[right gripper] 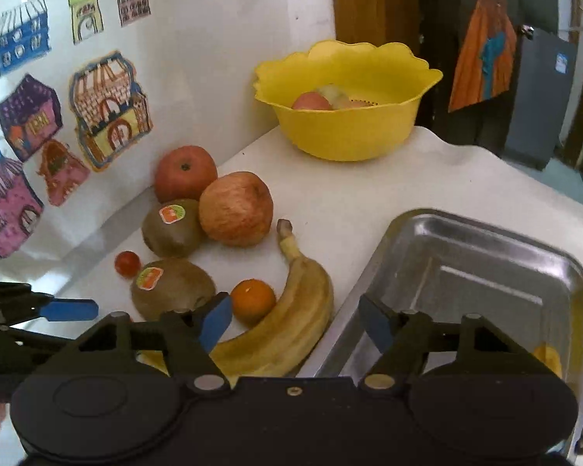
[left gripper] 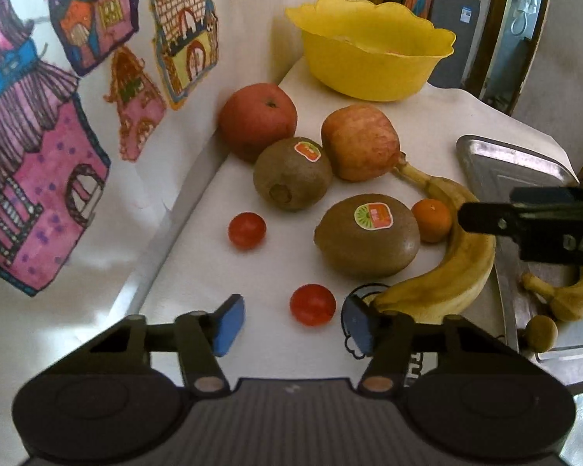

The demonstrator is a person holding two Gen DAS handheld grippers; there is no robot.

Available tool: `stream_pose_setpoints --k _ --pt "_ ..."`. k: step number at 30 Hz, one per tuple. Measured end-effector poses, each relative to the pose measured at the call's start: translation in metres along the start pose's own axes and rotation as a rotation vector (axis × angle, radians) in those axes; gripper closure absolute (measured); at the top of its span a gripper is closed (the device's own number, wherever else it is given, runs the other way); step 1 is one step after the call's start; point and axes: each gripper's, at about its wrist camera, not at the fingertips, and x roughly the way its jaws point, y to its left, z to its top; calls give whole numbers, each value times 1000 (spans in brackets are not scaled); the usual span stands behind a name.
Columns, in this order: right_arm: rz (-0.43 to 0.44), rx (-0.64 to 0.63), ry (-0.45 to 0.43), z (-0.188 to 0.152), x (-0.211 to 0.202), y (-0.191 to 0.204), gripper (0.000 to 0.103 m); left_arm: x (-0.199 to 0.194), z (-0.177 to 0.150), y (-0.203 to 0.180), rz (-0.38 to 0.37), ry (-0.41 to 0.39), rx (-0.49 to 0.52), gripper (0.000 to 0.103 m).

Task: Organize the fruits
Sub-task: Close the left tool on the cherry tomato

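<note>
Left wrist view
Left gripper (left gripper: 293, 324): jaws spread wide, holding nothing.
Cherry tomato (left gripper: 312, 305): lies on the white table (left gripper: 276, 264) between the two blue pads, touching neither.
Second cherry tomato (left gripper: 247, 230): farther ahead, apart from the rest.
Kiwis (left gripper: 367, 235): one just beyond the gripper, another behind it – both stickered.
Banana (left gripper: 443, 248): curves along the right side, its tip near the right pad.

Right wrist view
Right gripper (right gripper: 295, 320): wide open and empty – it hangs over the edge of the metal tray (right gripper: 486, 256).
Orange (right gripper: 252, 301): just beyond the left pad, against the banana.
Yellow bowl (right gripper: 346, 132): at the far end, fruit inside.
</note>
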Motion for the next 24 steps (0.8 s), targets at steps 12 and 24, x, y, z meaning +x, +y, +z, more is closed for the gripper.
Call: stream_pose_setpoints --k 12,24 --pt "53 -79 110 14 20 -3 41 3 3 1 -3 2 -30 66" --pt "149 -244 193 22 40 10 21 4 6 -3 -10 16 -21 69"
